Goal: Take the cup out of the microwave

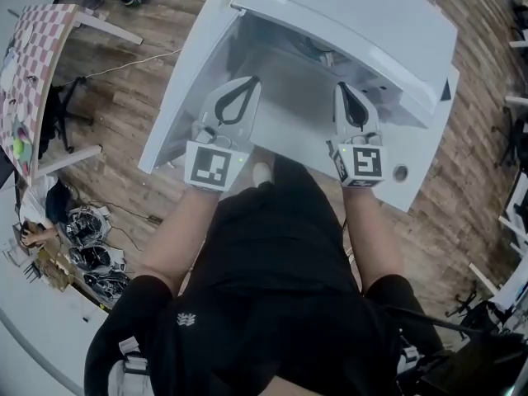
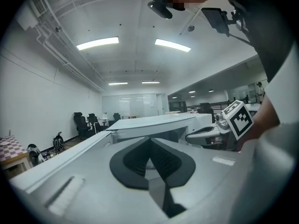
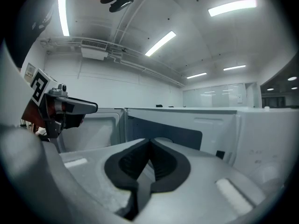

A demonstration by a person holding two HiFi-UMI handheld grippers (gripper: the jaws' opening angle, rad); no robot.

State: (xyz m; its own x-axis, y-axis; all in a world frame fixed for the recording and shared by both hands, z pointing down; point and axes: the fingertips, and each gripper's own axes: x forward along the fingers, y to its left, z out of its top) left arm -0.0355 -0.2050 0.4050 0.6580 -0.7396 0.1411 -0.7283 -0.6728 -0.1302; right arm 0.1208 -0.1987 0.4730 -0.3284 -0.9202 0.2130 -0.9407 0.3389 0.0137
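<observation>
A white microwave [image 1: 363,31] stands on a white table [image 1: 412,180], with its door [image 3: 96,129] swung open to the left. The dark cavity [image 3: 168,129] shows in the right gripper view, and I see no cup in any view. My left gripper [image 1: 249,85] is in front of the open microwave on the left, jaws shut with nothing between them [image 2: 150,141]. Beside it on the right, my right gripper [image 1: 346,91] is held level, also shut and empty [image 3: 150,141]. Each gripper shows in the other's view: the right gripper [image 2: 205,134] and the left gripper [image 3: 84,107].
A small round fitting [image 1: 401,172] sits in the table near its front right corner. On the wooden floor to the left are a checkered table [image 1: 37,64] and cables and gear [image 1: 87,254]. Office chairs [image 2: 86,122] stand far back.
</observation>
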